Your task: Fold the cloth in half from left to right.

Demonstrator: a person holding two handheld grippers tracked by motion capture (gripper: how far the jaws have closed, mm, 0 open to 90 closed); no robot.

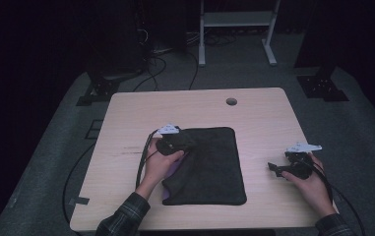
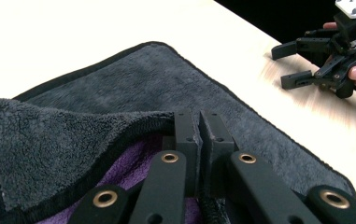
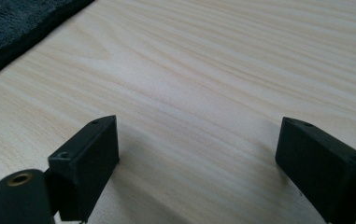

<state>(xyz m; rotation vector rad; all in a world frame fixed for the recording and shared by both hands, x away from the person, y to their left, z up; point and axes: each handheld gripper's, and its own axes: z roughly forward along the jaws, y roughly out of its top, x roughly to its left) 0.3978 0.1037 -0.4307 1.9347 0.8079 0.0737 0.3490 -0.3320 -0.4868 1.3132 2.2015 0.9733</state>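
High view: the dark towel lies mid-tabletop. At its ten-o'clock corner the left gripper is clamped on the hem, lifting it to fold. At three o'clock the right gripper rests wide, holding nothing, clear of the fold.

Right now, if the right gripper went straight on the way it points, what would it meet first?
Bare table, most likely. The right gripper has its jaws open over the wood, nothing between them. The dark towel lies off to the upper left of its view, beside that line, though depth is hard to judge.
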